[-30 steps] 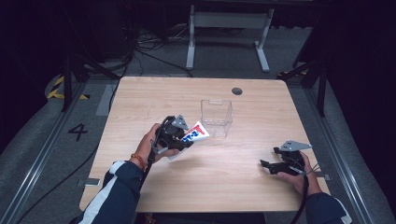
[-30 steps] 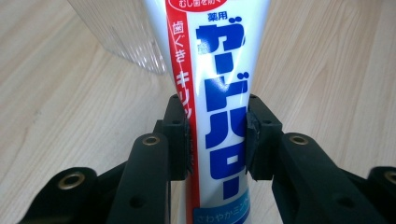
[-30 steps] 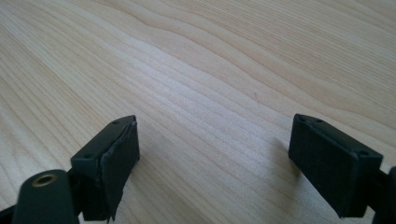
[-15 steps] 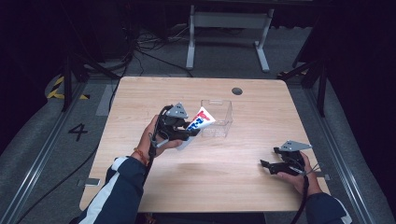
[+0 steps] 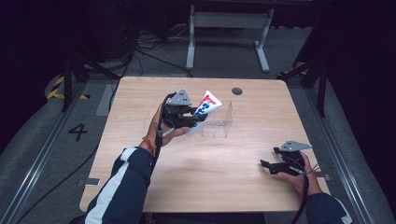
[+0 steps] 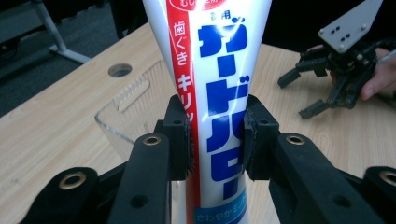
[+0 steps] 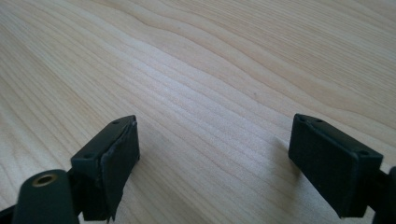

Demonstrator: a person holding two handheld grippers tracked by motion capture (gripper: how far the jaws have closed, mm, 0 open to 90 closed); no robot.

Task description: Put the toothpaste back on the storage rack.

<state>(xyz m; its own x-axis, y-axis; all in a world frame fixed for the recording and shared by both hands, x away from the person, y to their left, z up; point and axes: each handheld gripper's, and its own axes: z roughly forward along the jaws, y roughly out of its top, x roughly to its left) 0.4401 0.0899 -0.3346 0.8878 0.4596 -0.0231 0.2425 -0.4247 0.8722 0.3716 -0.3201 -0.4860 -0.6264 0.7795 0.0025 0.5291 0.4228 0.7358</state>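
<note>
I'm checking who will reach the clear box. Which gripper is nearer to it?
Left. The left gripper holds the toothpaste tube right beside the clear box; the right gripper rests far off near the table edge.

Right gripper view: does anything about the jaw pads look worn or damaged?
Yes. On the right gripper, the pad on the jaw at the left of that view looks frayed: its facing edge is ragged and peels at the lower tip. The other pad looks clean-edged. The jaws stand open over the bare wooden table.
</note>
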